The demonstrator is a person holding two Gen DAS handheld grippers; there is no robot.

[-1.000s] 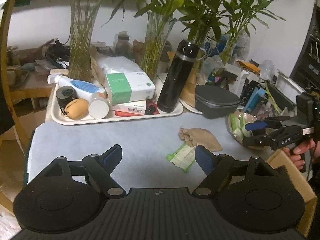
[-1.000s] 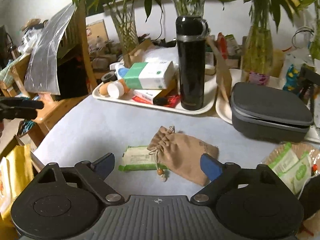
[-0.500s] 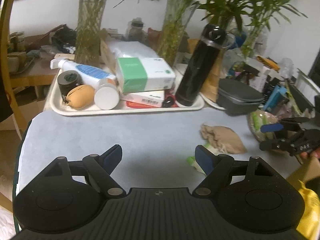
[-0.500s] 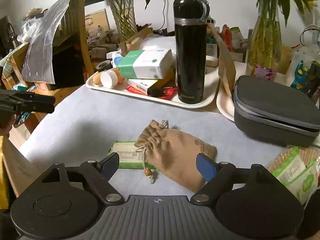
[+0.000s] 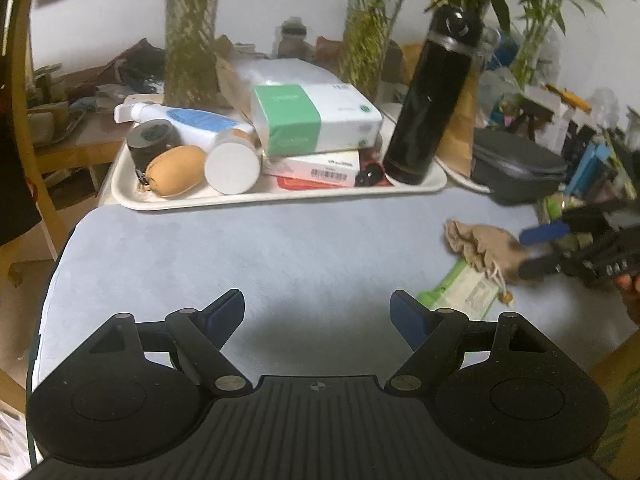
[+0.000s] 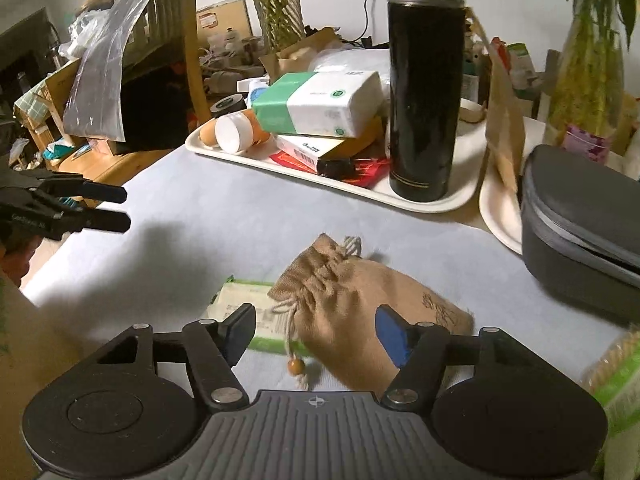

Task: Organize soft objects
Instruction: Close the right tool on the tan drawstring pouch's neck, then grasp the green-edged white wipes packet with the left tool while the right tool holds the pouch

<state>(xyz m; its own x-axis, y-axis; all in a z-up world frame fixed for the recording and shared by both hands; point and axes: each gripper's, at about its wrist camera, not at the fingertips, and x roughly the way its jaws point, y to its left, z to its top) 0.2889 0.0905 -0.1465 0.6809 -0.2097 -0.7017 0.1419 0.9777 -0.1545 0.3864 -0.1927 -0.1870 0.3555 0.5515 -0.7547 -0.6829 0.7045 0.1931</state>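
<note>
Nearest, the right gripper (image 6: 316, 330) is closing its jaws around one tan drawstring pouch (image 6: 360, 300); the pouch lies between the two fingers on the pale blue tablecloth (image 6: 224, 220), but the pads do not yet press on it. One flat green-and-white wipes packet (image 6: 248, 308) lies under the pouch's gathered neck, touching it, with a single wooden bead (image 6: 296, 367) hanging on the cord in front. The left gripper (image 5: 316, 314) hovers over bare cloth to the left of these, its jaws wide apart with nothing between them. Behind, one cream tray (image 5: 276, 196) carries one upright black flask (image 5: 430, 100), one green-and-white tissue pack (image 5: 316, 118) stacked on a white box with a barcode (image 5: 320, 166), one blue-and-white bottle (image 5: 188, 122) lying down, one orange bottle with a white cap (image 5: 232, 162), one dark tape roll (image 5: 150, 142) and one tan oval pouch (image 5: 174, 170). To the right sits one grey zip case (image 6: 580, 224). At least three glass vases of green stems (image 5: 192, 36) stand farthest back.
</note>
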